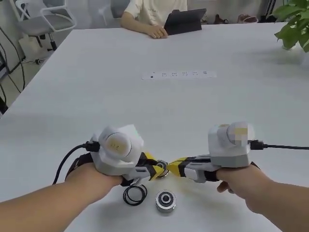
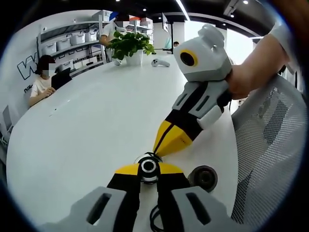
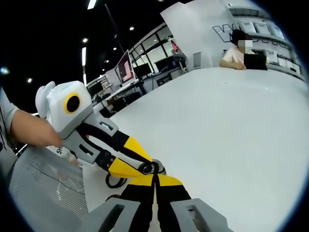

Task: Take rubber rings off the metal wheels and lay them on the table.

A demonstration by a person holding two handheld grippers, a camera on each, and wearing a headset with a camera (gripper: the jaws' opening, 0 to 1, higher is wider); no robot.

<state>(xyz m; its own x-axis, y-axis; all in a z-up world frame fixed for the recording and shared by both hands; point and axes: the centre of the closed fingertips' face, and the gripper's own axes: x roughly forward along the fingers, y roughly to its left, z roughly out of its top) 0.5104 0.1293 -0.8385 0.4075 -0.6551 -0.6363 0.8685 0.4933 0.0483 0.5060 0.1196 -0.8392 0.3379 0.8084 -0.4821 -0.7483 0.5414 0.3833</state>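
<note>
My left hand-held gripper (image 2: pixel 147 170) clamps a round metal wheel (image 2: pixel 148 166); my right hand-held gripper (image 3: pixel 154 177), jaws pressed together, meets its rim. Thin black rings (image 1: pixel 134 195) lie on the white counter (image 1: pixel 145 106).

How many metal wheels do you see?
2. One wheel sits clamped in the left gripper; the other wheel lies on the table beside rubber rings. More may be hidden.

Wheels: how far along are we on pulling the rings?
Done: loose rings lie on the table beside a wheel that looks bare. In hand: the left gripper clamps a second wheel, and the right gripper, shut, meets its rim. Left: pull that ring off and lay it down.
</note>
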